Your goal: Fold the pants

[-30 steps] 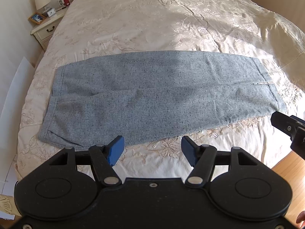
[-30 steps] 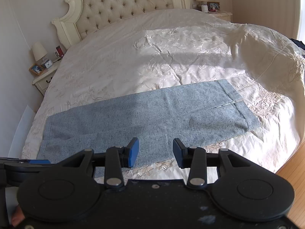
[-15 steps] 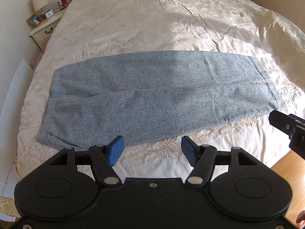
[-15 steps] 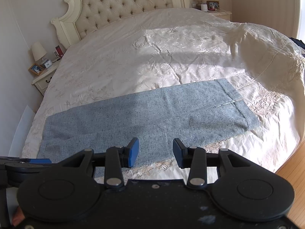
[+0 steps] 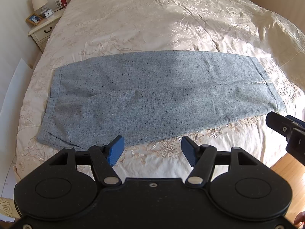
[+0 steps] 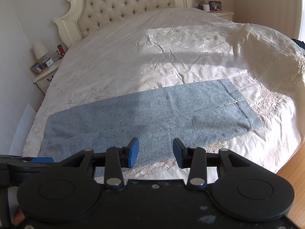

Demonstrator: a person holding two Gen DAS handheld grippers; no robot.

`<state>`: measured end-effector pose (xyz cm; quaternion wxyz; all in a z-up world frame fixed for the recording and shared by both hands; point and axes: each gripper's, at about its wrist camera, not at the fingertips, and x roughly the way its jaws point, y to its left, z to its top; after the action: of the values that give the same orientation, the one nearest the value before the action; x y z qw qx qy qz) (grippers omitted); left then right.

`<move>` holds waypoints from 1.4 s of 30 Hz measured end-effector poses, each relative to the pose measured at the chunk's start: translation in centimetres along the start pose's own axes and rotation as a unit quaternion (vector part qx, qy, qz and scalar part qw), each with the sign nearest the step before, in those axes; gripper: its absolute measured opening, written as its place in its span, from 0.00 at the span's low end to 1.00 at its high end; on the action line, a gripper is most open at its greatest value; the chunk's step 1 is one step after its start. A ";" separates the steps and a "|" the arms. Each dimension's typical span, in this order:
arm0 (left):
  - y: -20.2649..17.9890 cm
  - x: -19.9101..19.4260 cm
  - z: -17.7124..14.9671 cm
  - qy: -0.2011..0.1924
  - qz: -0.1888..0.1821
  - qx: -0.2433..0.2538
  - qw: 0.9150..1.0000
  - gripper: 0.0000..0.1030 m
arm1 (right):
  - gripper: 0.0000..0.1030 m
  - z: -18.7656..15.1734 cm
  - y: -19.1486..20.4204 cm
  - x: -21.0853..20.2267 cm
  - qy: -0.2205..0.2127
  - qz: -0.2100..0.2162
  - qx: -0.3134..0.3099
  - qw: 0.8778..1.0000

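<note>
Nothing moved: speckled grey woven pants [image 5: 152,95] lie flat; both grippers' fingers [image 5: 115,149] released.

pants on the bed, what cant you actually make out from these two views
- Left wrist view: the near edge of the pants is partly covered by the left hand-held gripper.
- Right wrist view: the pants' near left corner lies behind the right hand-held gripper body.
- Both views: how many layers are stacked, and any underside, cannot be told.
- Clock on the nightstand: too small to read.
</note>
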<state>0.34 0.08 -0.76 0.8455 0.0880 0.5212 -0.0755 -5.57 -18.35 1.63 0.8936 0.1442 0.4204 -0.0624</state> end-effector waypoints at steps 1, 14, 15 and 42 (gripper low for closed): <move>0.1 0.0 0.0 0.000 0.000 -0.001 1.000 0.65 | 0.41 0.0 0.1 0.0 0.000 0.000 0.000 1.000; 0.9 1.0 0.6 0.006 -0.007 0.006 1.000 0.65 | 0.41 0.1 0.7 0.6 0.007 -0.004 0.005 1.000; 1.0 1.1 0.7 0.007 -0.008 0.007 1.000 0.65 | 0.41 0.1 0.7 0.6 0.008 -0.005 0.005 1.000; 1.0 8.3 3.1 0.078 -0.030 0.060 0.995 0.64 | 0.41 -0.5 -0.1 5.6 0.053 -0.056 0.076 0.994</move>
<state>6.93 0.07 -6.73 0.7932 0.1285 0.5821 -0.1246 -2.39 -18.20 -3.05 0.8516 0.1911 0.4685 -0.1366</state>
